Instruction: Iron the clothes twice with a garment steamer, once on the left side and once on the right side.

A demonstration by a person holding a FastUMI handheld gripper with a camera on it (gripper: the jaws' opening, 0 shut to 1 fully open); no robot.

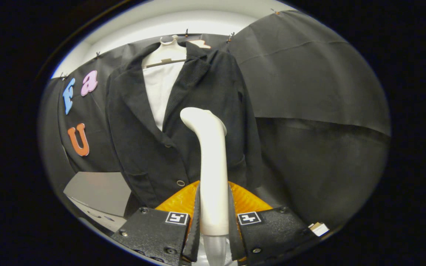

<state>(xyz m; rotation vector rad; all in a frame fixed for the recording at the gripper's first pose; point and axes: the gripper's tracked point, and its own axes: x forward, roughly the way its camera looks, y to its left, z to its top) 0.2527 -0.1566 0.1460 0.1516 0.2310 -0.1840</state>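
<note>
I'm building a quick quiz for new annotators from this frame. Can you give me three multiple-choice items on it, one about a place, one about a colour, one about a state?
1. Where is the steamer relative to the fingers?
A. Between them
B. Lying well beyond them
C. Hanging from the hanger

2. What colour is the jacket?
A. Red
B. Black
C. Yellow

3. What state is the gripper in?
A. Open with nothing in it
B. Shut on the hanger
C. Shut on the steamer

Answers:
1. A: the white steamer's handle rises from between the two fingers, its head in front of the jacket.
2. B: the jacket is black, hanging on a hanger over a white inner garment.
3. C: both fingers press against the steamer's handle from either side.
</note>
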